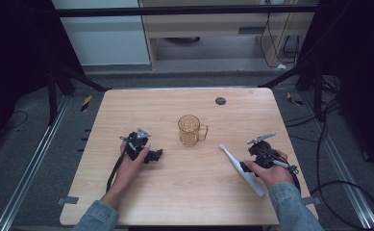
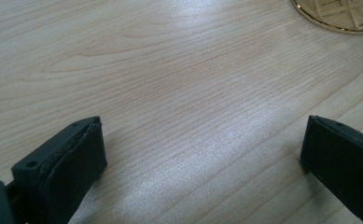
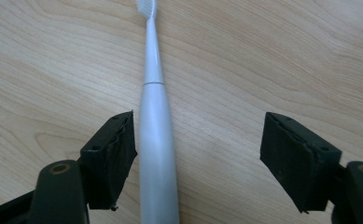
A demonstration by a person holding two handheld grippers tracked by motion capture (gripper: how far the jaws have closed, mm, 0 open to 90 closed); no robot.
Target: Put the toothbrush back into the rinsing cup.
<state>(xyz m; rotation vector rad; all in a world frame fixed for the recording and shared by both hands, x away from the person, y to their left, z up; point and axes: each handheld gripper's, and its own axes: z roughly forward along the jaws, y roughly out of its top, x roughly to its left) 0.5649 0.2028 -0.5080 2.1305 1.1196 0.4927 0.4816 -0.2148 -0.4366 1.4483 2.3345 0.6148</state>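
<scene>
A white electric toothbrush (image 1: 230,156) lies flat on the wooden table (image 1: 184,192), bristle head pointing toward the middle. My right gripper (image 1: 248,166) is over its handle with the jaws apart. In the right gripper view the toothbrush (image 3: 156,140) runs up between the jaws, hard against one pad, while the other pad stands well clear of it; my right gripper (image 3: 198,115) is open. An amber glass mug (image 1: 190,131) stands upright at the table's centre. Left of it my left gripper (image 1: 155,155) rests low on the table, open, with bare wood between its jaws (image 2: 203,121).
The mug's base (image 2: 342,14) shows at the top right corner of the left gripper view. A small dark round disc (image 1: 220,100) sits near the table's far edge. Cables and metal rails run along the floor on both sides of the table.
</scene>
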